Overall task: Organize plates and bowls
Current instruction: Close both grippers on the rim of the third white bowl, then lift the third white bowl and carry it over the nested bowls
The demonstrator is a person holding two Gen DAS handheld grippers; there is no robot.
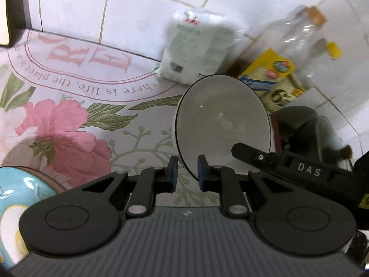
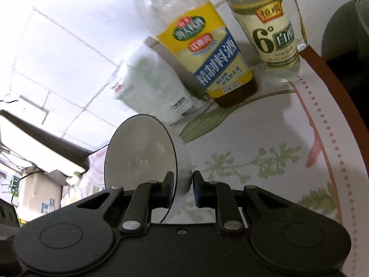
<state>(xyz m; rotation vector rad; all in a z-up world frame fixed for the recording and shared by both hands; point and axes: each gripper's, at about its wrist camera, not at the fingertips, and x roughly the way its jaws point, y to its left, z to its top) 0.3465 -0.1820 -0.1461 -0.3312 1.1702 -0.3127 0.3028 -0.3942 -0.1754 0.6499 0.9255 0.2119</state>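
Bowls were what you were handling: each of your grippers held one white, dark-rimmed bowl, tilted on edge above the table.

The table [image 1: 143, 124], the largest thing in view, was covered by a floral cloth with pink lettering and stood against a white tiled wall [image 1: 147, 7]. At its back stood a clear bottle [image 2: 203, 53] with a yellow label, a smaller vinegar bottle [image 2: 267, 32] and a white packet [image 1: 198, 46].

Your left gripper [image 1: 188, 173] had its fingers closed on the rim of a bowl [image 1: 222, 122]. Your right gripper [image 2: 182, 188] likewise had its fingers pinched on the rim of another bowl [image 2: 140, 161].

A turquoise dish [image 1: 13, 191] sat at the lower left edge of the left view.

Judging from this, the sorting was under way: two bowls were lifted but not yet set down or stacked.
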